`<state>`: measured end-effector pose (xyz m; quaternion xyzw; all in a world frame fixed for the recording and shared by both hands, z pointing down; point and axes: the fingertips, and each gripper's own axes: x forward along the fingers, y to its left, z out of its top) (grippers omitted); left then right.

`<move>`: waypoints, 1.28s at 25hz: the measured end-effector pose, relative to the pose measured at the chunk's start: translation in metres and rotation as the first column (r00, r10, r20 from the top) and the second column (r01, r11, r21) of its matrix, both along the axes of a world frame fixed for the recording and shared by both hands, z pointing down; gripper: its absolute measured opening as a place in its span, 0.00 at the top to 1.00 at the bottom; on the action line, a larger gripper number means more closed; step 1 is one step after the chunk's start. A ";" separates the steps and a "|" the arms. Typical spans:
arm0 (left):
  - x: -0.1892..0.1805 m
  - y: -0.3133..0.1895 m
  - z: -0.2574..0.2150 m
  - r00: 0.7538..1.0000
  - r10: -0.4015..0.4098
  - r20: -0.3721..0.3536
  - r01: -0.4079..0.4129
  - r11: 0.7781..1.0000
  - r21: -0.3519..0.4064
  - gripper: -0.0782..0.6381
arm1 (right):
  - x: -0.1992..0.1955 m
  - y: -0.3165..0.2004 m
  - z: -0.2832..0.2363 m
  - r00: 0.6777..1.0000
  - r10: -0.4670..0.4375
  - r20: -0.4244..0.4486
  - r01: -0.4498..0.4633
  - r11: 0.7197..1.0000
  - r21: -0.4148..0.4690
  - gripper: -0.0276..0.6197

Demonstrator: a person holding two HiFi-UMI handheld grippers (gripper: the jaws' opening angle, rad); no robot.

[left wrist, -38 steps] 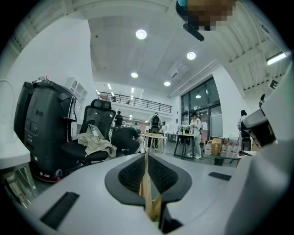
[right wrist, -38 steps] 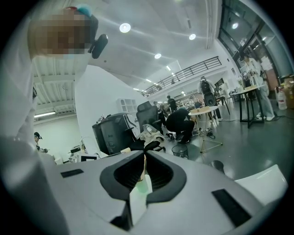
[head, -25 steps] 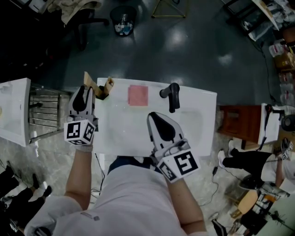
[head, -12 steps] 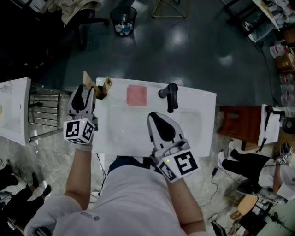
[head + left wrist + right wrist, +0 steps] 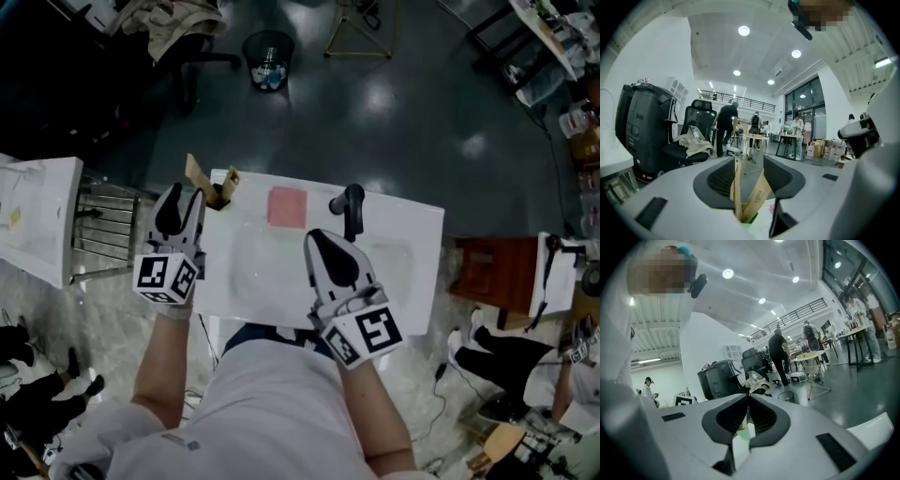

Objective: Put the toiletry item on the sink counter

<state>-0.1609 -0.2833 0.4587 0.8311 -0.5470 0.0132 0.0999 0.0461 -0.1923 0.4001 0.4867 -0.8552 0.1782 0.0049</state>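
The left gripper [image 5: 180,202] is held level over the left edge of the white sink counter [image 5: 412,234], pointed toward its far left corner. Its jaws have just been opened and are spread wide. In the left gripper view, the brown paper packets [image 5: 751,197] are seen upright in the gap between the jaws, fanned apart at the top, and no pad is pressed on them. In the head view, the packets are set on the counter's far left corner, just beyond the gripper's tips.

The right gripper [image 5: 319,239] is held over the basin [image 5: 272,272], near the counter's near edge. Its jaws are brought together, tips touching, and nothing is seen clamped.

A black faucet [image 5: 350,208] is mounted at the far edge, with a pink square pad [image 5: 286,206] laid flat just left of it.
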 end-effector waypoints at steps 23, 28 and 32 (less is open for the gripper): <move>0.052 0.089 -0.120 0.992 0.082 -0.091 -0.079 0.996 0.039 0.87 | -0.010 0.001 -0.075 0.985 -0.164 0.054 0.155 0.978 0.138 0.91; 0.059 0.102 -0.136 0.992 0.096 -0.083 -0.091 0.994 0.065 0.87 | -0.015 0.008 -0.081 0.976 -0.209 0.064 0.197 0.968 0.155 0.91; 0.063 0.113 -0.145 0.991 0.104 -0.081 -0.098 0.993 0.069 0.87 | -0.019 0.015 -0.084 0.968 -0.241 0.070 0.227 0.960 0.162 0.91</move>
